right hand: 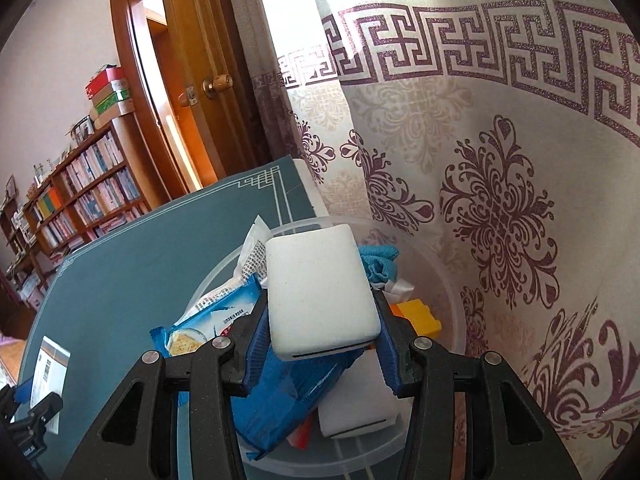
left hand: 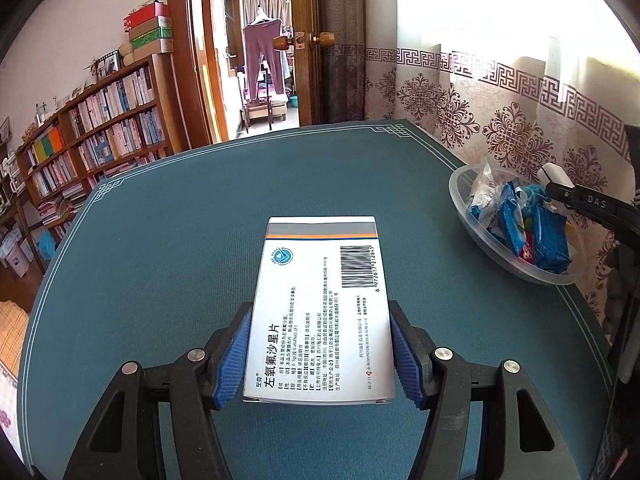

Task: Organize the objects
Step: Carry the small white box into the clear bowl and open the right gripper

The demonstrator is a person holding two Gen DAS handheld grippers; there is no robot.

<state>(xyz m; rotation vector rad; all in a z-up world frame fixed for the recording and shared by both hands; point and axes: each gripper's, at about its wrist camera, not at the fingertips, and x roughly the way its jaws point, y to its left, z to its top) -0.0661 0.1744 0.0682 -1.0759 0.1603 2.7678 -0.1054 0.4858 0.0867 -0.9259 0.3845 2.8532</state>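
1. The left gripper [left hand: 320, 354] grasps one white medicine box [left hand: 320, 312] above the teal table [left hand: 160, 260].
2. The right gripper [right hand: 322, 342] grasps one white block [right hand: 320, 292] over one clear bowl [right hand: 448, 280].
3. The bowl holds two blue snack packets [right hand: 288, 396], a second white block [right hand: 356, 404] and one yellow brick [right hand: 418, 316].

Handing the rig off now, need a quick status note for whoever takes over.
Left gripper: shut on the medicine box, held over the blue mat.
Right gripper: shut on a white block, over the clear bowl.
Done: bowl already holds blue snack packs, a second white block, a yellow piece and a blue cloth.
Left: drop the white block in, then likely bring the medicine box over.
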